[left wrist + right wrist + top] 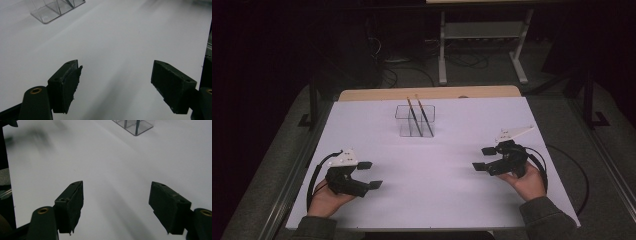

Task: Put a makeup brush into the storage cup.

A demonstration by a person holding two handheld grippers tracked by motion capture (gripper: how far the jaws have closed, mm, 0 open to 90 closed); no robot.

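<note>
Well, both hands are low at the near edge of the white worktop (437, 195), and nothing is gripped yet. Lower left of the high view, the left tongs (368, 175) sit with jaws spread wide and only bare surface between them; the left gripper view (116, 85) says the same. Lower right, the right tongs (484, 159) are just as far apart and empty, pointing inward toward the middle (116, 205).

Up in the centre of the frame, well apart from both hands, stands the clear plastic holder (414, 121), with two thin sticks (419, 116) leaning in it, tips poking out above the rim. They look like pencils or brushes; too small to tell.

Here's the worry, as I see it. That holder looks light and nobody is steadying it. A sideways pull on a leaning stick could tip or drag the whole box. The sticks are also slim and close together, so wide jaws might catch both, or let one slide through.
</note>
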